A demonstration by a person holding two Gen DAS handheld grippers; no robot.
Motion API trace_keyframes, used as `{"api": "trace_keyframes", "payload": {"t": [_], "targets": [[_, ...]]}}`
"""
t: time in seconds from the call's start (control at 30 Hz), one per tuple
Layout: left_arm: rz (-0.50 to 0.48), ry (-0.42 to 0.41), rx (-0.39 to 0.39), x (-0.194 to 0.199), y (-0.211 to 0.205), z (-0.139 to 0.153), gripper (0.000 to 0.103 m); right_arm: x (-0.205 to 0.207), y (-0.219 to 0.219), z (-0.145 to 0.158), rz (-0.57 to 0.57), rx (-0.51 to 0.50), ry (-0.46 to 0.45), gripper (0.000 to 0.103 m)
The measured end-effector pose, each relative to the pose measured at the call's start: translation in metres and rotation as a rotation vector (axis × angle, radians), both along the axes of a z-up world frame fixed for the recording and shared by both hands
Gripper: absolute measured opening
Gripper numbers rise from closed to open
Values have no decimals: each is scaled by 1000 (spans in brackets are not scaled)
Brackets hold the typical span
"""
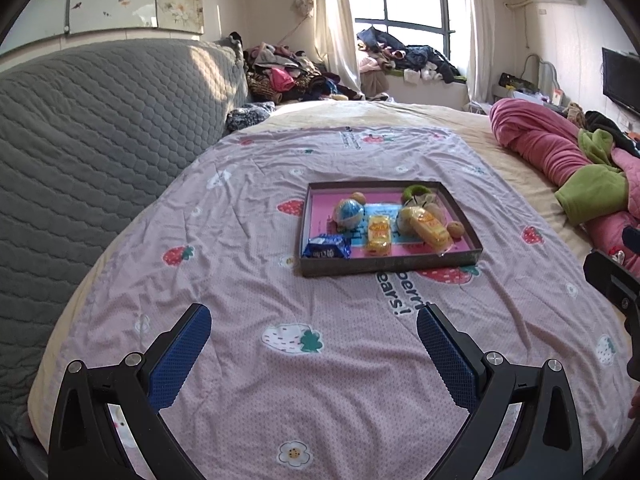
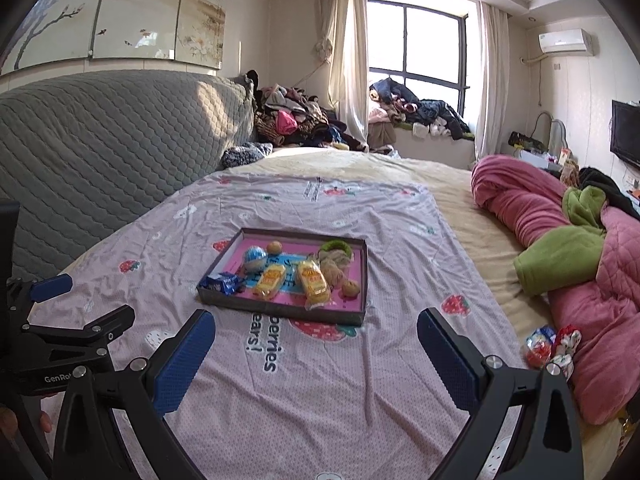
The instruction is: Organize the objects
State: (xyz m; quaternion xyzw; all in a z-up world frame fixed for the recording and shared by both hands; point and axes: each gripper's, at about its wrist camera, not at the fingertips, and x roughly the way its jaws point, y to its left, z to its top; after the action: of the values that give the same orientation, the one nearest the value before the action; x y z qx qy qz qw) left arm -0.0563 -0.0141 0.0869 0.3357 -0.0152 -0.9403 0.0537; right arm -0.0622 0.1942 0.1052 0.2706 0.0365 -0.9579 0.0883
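Indoors, strawberry-print sheet (image 1: 280, 280) on bed, curtained window (image 2: 416, 40)

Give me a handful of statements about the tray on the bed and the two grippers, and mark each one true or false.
1. The left gripper is open and holds nothing. True.
2. The tray sits on a bare wooden table. False: it rests on the strawberry-print sheet on a bed.
3. Two yellow packets lie side by side in the tray. True.
4. The blue packet lies at the tray's far right corner. False: it lies at the near left corner.
5. The right gripper is shut on the blue-and-white ball. False: it is open, and the ball lies in the tray.
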Motion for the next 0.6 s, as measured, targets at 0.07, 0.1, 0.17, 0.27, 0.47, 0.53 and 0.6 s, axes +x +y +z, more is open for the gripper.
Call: {"api": "trace_keyframes", "payload": {"t": [0.07, 0.1, 0.17, 0.27, 0.47, 0.53, 0.6], "targets": [[0, -4, -3, -2, 0, -7, 103, -2, 1, -9, -4, 0, -17, 102], [-1, -6, -2, -2, 0, -11, 103, -3, 1, -14, -6, 0, -22, 102], [-2, -14, 6, -4, -1, -20, 103, -5, 1, -22, -7, -3, -37, 102], [-7, -33, 20, -8, -1, -33, 103, -8, 2, -35, -9, -2, -68, 102], [-12, -66, 32, -14, -1, -57, 103, -11, 5, -56, -14, -5, -106, 102], [-11, -68, 29, -15, -1, -64, 103, -12, 7, -62, -20, -6, -117, 102], [-4, -72, 21, -16, -1, -70, 103, -12, 9, -68, -28, -10, -121, 102]]}}
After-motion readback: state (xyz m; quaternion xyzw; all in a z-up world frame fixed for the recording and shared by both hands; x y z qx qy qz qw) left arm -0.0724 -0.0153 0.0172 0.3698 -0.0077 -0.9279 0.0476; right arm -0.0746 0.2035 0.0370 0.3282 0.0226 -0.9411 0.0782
